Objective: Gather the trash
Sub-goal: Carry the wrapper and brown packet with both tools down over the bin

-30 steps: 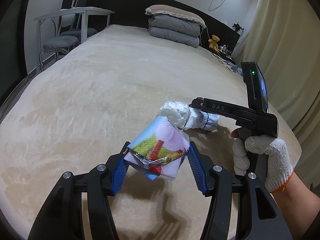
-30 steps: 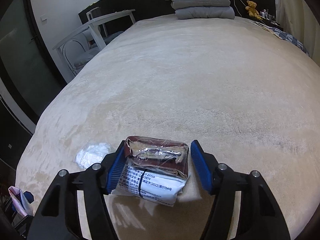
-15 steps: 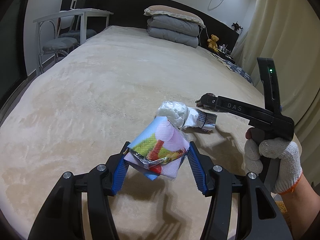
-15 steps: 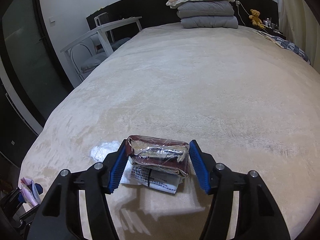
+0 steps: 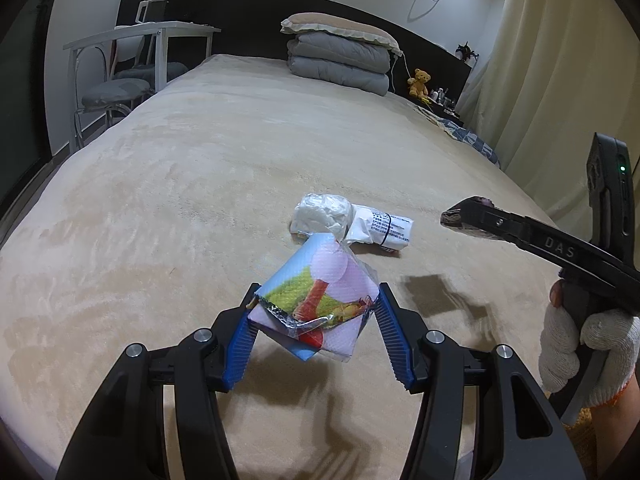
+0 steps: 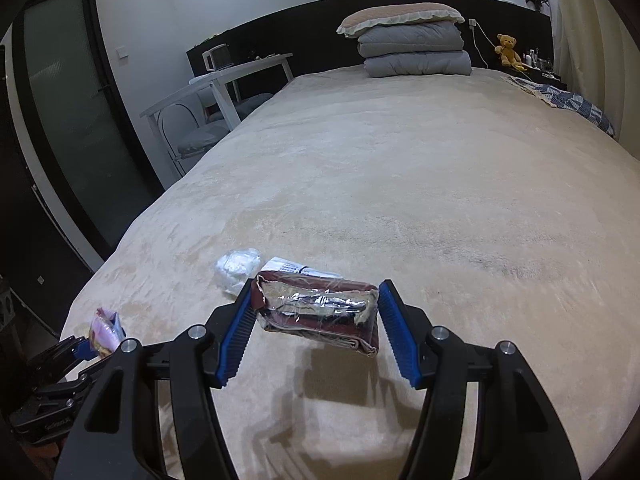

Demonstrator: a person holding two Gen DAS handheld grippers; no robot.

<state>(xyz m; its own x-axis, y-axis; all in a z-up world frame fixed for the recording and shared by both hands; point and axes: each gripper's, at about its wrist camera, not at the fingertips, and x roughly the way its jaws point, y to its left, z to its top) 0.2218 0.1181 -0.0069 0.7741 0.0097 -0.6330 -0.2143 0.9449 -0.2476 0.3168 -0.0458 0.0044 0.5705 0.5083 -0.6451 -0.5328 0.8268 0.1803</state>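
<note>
My left gripper (image 5: 316, 334) is shut on a colourful pink and green wrapper (image 5: 320, 300) and holds it above the beige bed (image 5: 200, 168). My right gripper (image 6: 316, 330) is shut on a dark red wrapper with clear film (image 6: 320, 314), lifted off the bed. In the left wrist view the right gripper (image 5: 464, 218) hovers at the right with the dark red wrapper (image 5: 452, 220) at its tip. A crumpled white tissue (image 5: 322, 216) and a white printed packet (image 5: 382, 230) lie together on the bed; both also show in the right wrist view, the tissue (image 6: 236, 266) beside the packet (image 6: 292, 269).
Folded grey bedding with a pillow (image 5: 340, 56) sits at the bed's head. A teddy bear (image 5: 420, 82) is on the nightstand. A white desk with chairs (image 5: 132, 64) stands left of the bed. Curtains (image 5: 560, 80) hang at the right. A dark door (image 6: 68, 120) is at the left.
My right gripper has lifted the dark red wrapper off the white packet and drawn back to the right. The packet and tissue stay on the bed. The left gripper holds steady.
</note>
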